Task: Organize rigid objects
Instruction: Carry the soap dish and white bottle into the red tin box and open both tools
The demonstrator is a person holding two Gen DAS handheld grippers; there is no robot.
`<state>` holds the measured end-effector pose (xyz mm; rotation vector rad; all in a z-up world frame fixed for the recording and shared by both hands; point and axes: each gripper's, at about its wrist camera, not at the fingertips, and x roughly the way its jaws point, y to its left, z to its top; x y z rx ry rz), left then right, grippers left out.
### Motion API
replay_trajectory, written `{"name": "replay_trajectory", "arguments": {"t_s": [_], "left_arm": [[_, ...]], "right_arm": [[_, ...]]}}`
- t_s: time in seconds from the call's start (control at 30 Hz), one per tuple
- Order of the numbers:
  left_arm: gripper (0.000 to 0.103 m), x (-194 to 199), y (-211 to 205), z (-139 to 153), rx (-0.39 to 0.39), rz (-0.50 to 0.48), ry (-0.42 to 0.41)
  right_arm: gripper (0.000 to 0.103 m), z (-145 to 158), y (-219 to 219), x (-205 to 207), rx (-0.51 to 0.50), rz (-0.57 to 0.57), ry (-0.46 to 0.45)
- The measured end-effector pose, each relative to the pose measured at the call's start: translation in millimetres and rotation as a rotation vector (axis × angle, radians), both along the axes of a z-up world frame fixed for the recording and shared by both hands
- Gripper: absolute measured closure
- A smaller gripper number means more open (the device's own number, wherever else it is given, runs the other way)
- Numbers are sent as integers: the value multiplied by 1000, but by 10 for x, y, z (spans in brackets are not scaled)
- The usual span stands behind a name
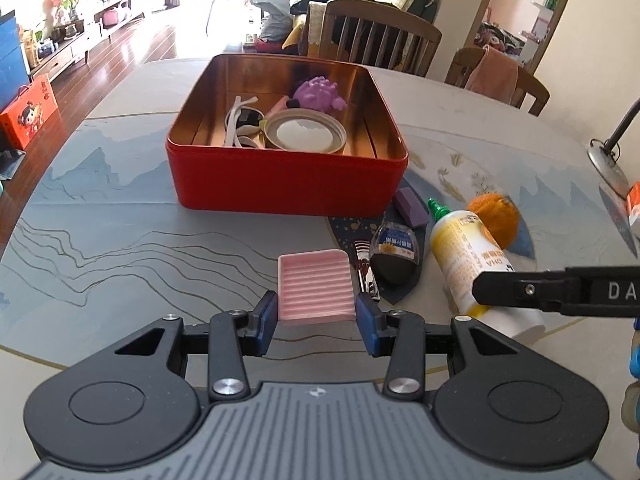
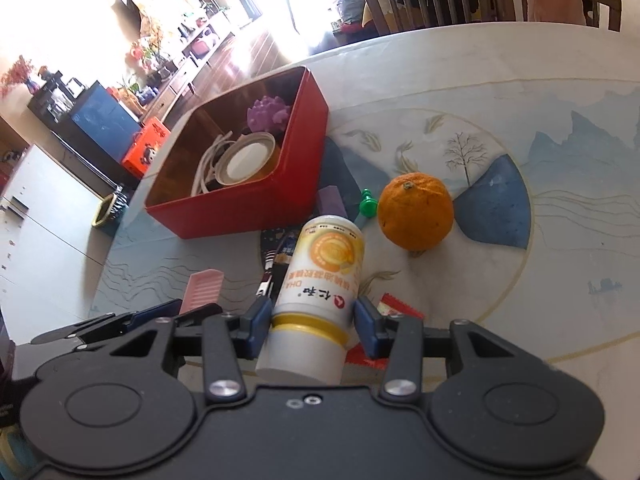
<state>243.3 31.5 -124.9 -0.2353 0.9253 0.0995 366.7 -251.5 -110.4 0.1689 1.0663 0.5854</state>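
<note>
The pink ridged dish (image 1: pixel 316 286) is lying flat on the tabletop (image 1: pixel 120 240), its near end sitting between the left tongs (image 1: pixel 316 320), whose pads are flanking its edges; whether they are pressing it I cannot tell. Only the left view is showing the nail clipper (image 1: pixel 366 272) just at the dish's 3 o'clock. The right view alone is showing the white bottle (image 2: pixel 320 280) lying between the right tongs (image 2: pixel 314 326), pads at its sides, grip uncertain. The orange (image 2: pixel 416 212) is sitting at the bottle's 1 o'clock, the red tin (image 2: pixel 240 200) at 11 o'clock.
</note>
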Motion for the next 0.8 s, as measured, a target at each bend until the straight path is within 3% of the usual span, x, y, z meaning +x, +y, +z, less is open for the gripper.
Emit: {"name": "replay_trajectory", "arguments": {"t_s": [0.37,0.8], "left_arm": [[61,-75,23,456,16,-3,-70],[61,267,339,982,77,14,-186]], "right_arm": [[59,414,42,-95,19,70,-100],[59,851,373,256,22,95,-235]]}}
